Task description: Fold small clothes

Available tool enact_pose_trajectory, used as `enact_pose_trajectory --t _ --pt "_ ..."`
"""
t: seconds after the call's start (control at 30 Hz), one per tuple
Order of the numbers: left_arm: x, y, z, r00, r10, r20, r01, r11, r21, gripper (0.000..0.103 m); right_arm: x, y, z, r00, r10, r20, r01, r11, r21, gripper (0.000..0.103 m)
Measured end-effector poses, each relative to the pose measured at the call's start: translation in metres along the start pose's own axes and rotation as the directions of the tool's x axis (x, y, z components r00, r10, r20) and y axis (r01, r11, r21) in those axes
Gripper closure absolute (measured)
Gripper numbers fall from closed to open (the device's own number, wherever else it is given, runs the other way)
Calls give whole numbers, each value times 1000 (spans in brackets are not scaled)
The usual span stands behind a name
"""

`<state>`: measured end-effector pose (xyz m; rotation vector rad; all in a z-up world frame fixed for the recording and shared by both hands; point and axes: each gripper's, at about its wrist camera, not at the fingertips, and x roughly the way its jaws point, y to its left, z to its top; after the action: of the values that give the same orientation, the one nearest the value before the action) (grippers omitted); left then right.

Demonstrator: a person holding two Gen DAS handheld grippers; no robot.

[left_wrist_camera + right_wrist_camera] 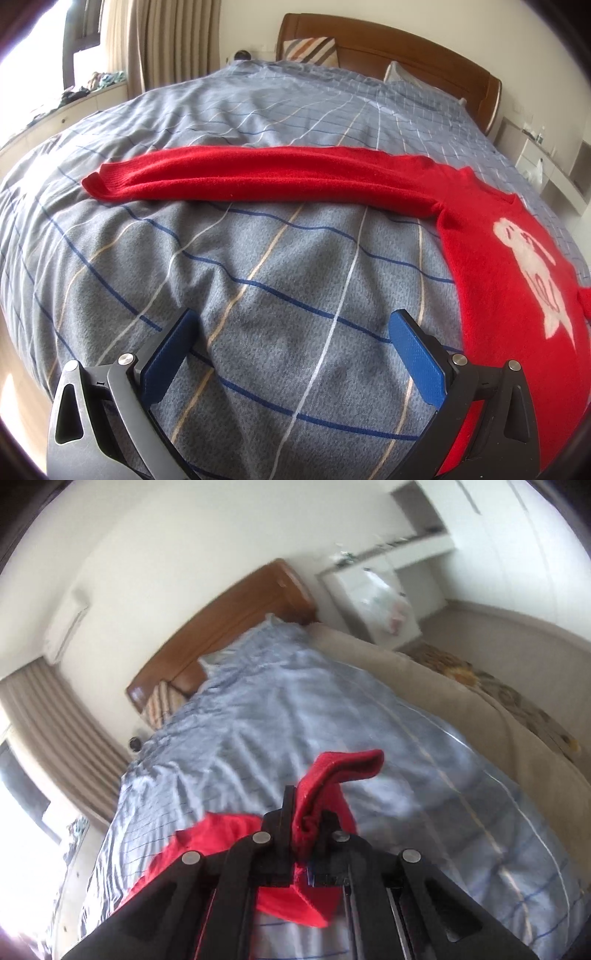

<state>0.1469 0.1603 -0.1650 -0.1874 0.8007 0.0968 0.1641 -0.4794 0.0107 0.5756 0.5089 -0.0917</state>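
On the plaid bed cover (258, 258), the red sweater (498, 266) lies right of your left tool (291, 332), whose fingers are spread. Your right tool (304, 819) pinches a raised red sweater fold.

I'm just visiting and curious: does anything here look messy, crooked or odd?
Nothing is damaged or spilled. The red sweater is mid-fold, so it looks lopsided: one sleeve lies stretched flat across the checked blanket, while the right gripper pinches a bunched piece of red fabric. The left gripper is open and holds nothing.
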Motion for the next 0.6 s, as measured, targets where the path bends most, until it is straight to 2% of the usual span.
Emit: enact_pose_trajectory --t 0.1,0.2,0.3,0.37,0.4,0.43,0.47,0.5,0.53,0.6 --pt "1 4 2 1000 -14 0 14 1000 -13 0 25 100 3 989 139 -50 -145 979 -146 99" --pt "2 7 3 1000 -29 -1 29 999 -27 0 59 183 -21 963 227 -146 -258 934 -249 99" --pt "2 8 2 999 -36 -3 36 999 -32 0 96 242 -69 937 253 -243 -325 887 -329 99" --pt "3 7 2 999 -32 -4 32 999 -28 0 123 265 -109 909 259 -327 -370 862 -345 97" --pt "3 7 2 999 -32 -3 31 999 -27 0 138 273 -133 894 254 -369 -386 855 -347 91" --pt "4 7 2 1000 -28 -4 28 999 -24 0 149 276 -153 880 249 -404 -398 850 -344 72" --pt "4 7 1 1000 -24 -4 24 1000 -20 0 162 278 -173 860 247 -446 -415 848 -331 58" --pt "4 7 1 1000 -21 -5 21 1000 -18 0 172 276 -195 836 251 -488 -432 849 -304 39" --pt "5 6 1 1000 -19 -5 19 1000 -15 0 177 271 -216 816 262 -515 -446 852 -274 39" --pt "5 6 1 1000 -16 -6 16 1000 -13 0 177 260 -249 794 250 -555 -451 854 -259 39"
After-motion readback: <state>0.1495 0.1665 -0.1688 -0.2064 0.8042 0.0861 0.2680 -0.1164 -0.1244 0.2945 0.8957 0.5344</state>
